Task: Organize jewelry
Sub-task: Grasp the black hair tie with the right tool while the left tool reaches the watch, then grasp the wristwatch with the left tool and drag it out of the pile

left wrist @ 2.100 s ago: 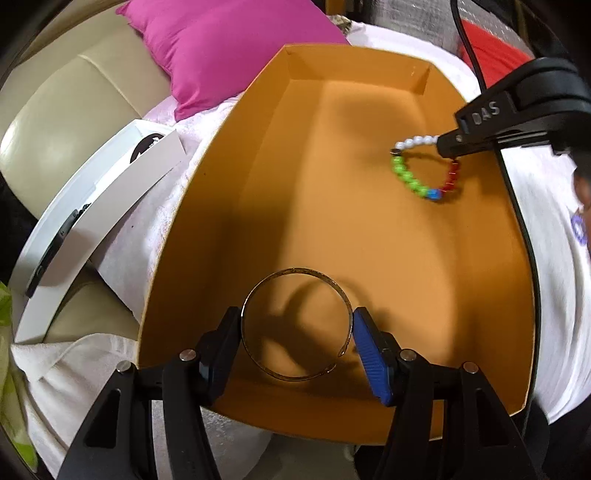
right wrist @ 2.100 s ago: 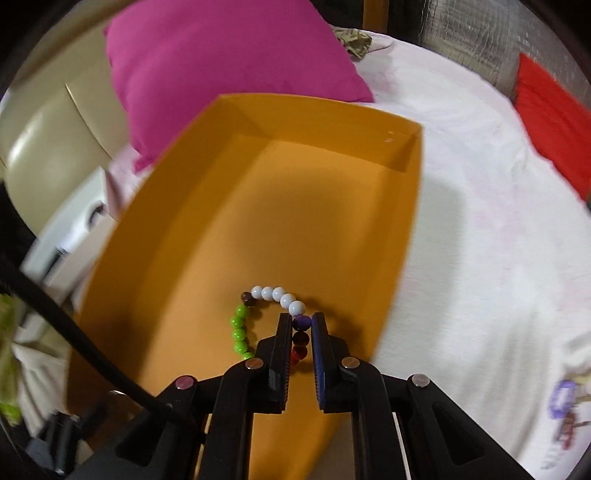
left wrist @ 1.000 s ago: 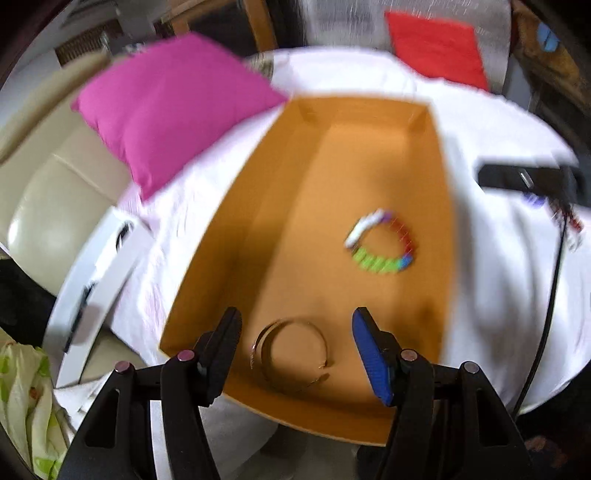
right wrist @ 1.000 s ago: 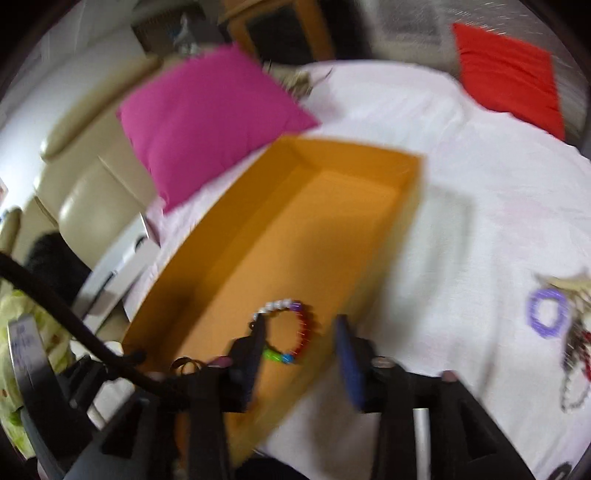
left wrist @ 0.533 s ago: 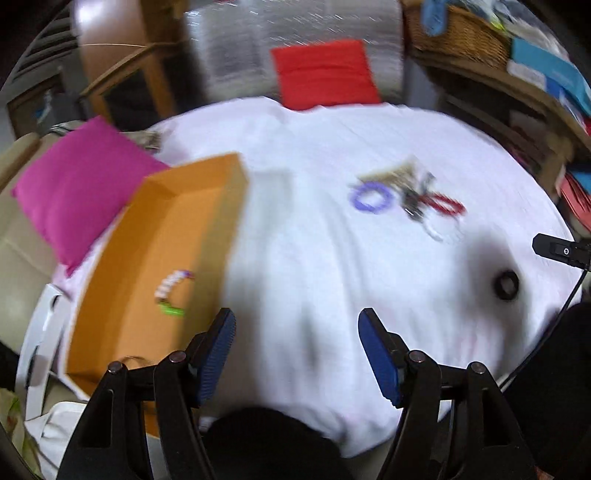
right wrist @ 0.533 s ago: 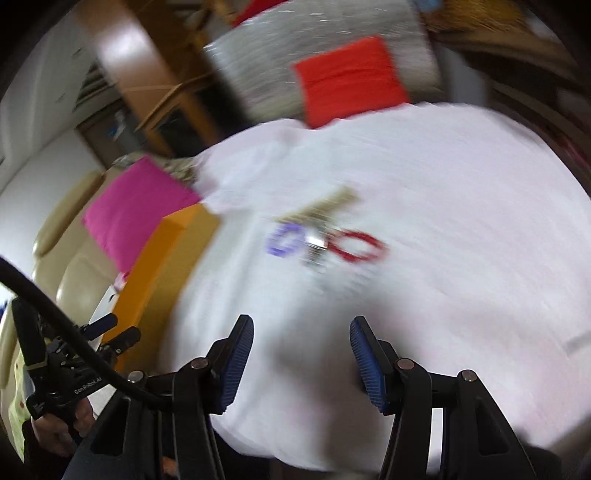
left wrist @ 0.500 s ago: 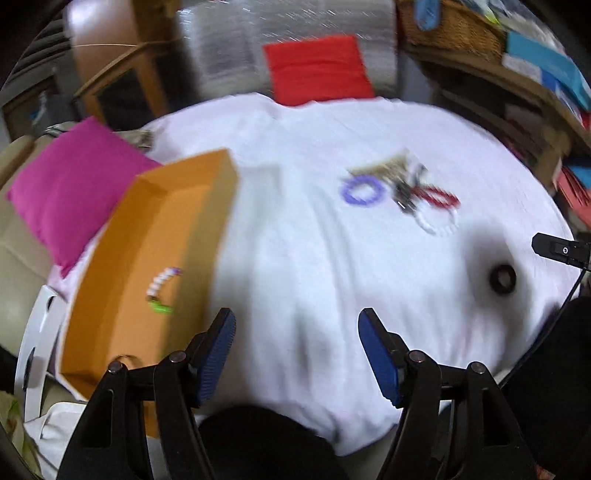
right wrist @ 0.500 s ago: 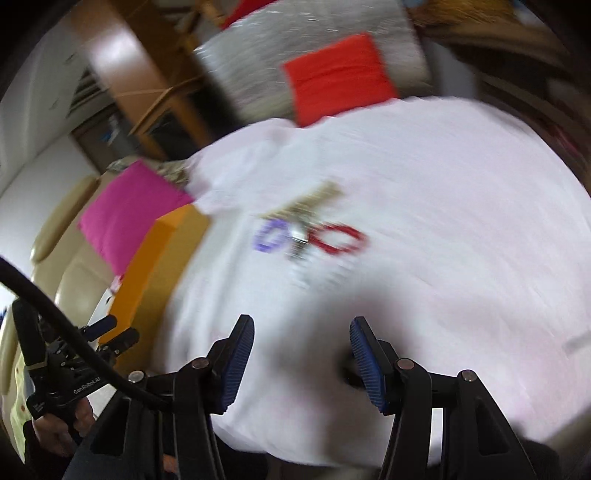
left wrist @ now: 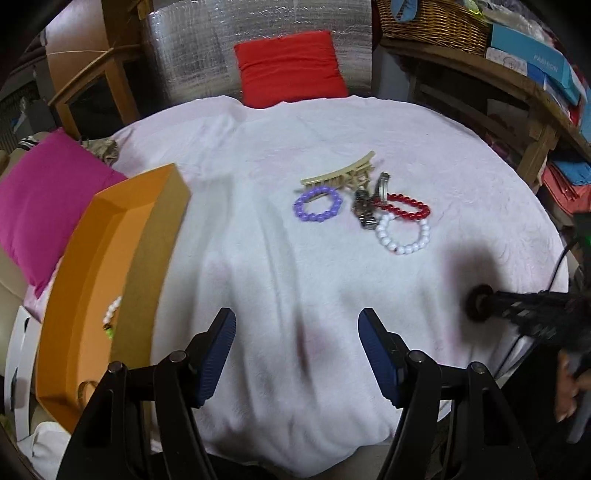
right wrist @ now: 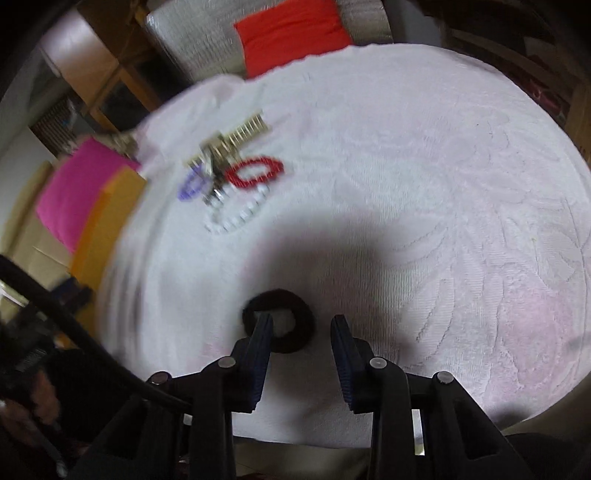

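An orange box (left wrist: 110, 236) lies at the left of the white-covered table, with a beaded bracelet (left wrist: 112, 314) and a metal bangle (left wrist: 85, 390) partly showing inside. A purple bead bracelet (left wrist: 317, 204), a red one (left wrist: 404, 207), a white one (left wrist: 402, 233), a beige hair comb (left wrist: 341, 174) and a metal piece (left wrist: 365, 206) lie in a cluster mid-table. My left gripper (left wrist: 295, 332) is open and empty above bare cloth. My right gripper (right wrist: 301, 325) is open, its left finger over a black hair tie (right wrist: 279, 318). The cluster also shows in the right wrist view (right wrist: 229, 177).
A pink cushion (left wrist: 40, 199) lies left of the box and a red cushion (left wrist: 288, 70) at the table's far side. Wooden shelves with a wicker basket (left wrist: 432, 18) stand at the right. A white box (left wrist: 18, 362) sits at the near left.
Both grippers let go of their jewelry in the box and swung right over the table. The right gripper has come down to the black hair tie.
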